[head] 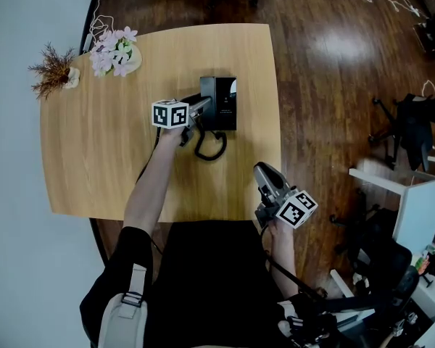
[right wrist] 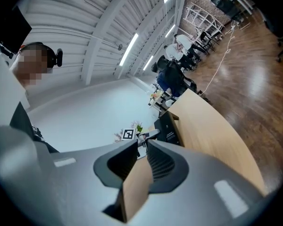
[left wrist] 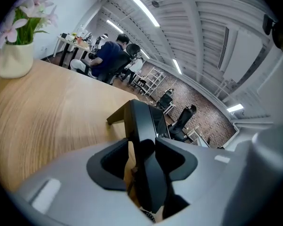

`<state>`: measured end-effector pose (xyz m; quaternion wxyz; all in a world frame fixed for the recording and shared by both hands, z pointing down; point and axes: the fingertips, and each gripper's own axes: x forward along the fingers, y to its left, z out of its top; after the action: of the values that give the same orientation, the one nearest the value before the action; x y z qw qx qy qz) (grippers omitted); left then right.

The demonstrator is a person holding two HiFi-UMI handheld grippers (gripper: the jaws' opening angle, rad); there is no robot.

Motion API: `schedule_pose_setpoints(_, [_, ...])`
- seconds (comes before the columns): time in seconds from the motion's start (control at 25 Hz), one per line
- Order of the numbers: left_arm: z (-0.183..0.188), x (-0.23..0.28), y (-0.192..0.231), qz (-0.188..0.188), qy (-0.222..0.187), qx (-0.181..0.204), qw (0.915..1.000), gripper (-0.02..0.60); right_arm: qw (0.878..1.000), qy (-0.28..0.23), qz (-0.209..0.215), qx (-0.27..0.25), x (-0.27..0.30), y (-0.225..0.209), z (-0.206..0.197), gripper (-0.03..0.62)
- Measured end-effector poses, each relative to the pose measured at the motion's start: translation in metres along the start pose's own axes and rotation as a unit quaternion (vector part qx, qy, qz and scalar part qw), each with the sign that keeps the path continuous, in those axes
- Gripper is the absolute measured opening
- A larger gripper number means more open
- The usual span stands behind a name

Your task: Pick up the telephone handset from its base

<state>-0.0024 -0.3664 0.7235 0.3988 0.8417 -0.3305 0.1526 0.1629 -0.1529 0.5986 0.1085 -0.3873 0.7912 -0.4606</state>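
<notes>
A black telephone base (head: pixel 225 96) stands on the wooden table (head: pixel 94 151), slightly right of middle. Its handset (head: pixel 207 89) lies along the base's left side, with a coiled cord (head: pixel 212 147) trailing toward me. My left gripper (head: pixel 205 109) reaches in from the left and is shut on the handset. In the left gripper view the dark handset (left wrist: pixel 148 166) fills the gap between the left gripper's (left wrist: pixel 144 147) pads, with the base (left wrist: pixel 158 121) just behind. My right gripper (head: pixel 259 169) hovers at the table's near right edge, shut and holding nothing. In its own view the right gripper (right wrist: pixel 140 142) faces the base (right wrist: pixel 169 128).
A white vase of pink flowers (head: pixel 116 53) and a dried sprig (head: pixel 54 71) sit at the table's far left corner. The same vase (left wrist: pixel 16 55) shows in the left gripper view. An office chair (head: pixel 413 125) and a white cabinet (head: pixel 420 201) stand on the floor to the right.
</notes>
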Motion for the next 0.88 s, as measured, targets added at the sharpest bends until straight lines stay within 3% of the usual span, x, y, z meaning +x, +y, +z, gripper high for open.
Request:
schedule_pose_setpoints(0.16, [-0.001, -0.005, 0.001, 0.018, 0.004, -0.003, 0.9998, 0.158, 1.0, 0.006, -0.002, 0.002, 0.001, -0.001, -0.003, 0.058])
schedule_pose_setpoints(0.28, [0.002, -0.013, -0.001, 0.027, -0.008, -0.004, 0.9996, 0.098, 1.0, 0.008, -0.003, 0.0, 0.001, -0.001, -0.003, 0.058])
schedule_pose_setpoints(0.48, [0.0, -0.01, -0.001, 0.0, -0.022, -0.02, 0.9995, 0.101, 1.0, 0.014, 0.0, 0.001, 0.002, 0.003, -0.008, 0.058])
schedule_pose_setpoints(0.88, [0.002, -0.014, -0.012, -0.012, -0.033, 0.009, 0.9993, 0.126, 1.0, 0.014, -0.007, -0.003, -0.004, 0.007, -0.01, 0.058])
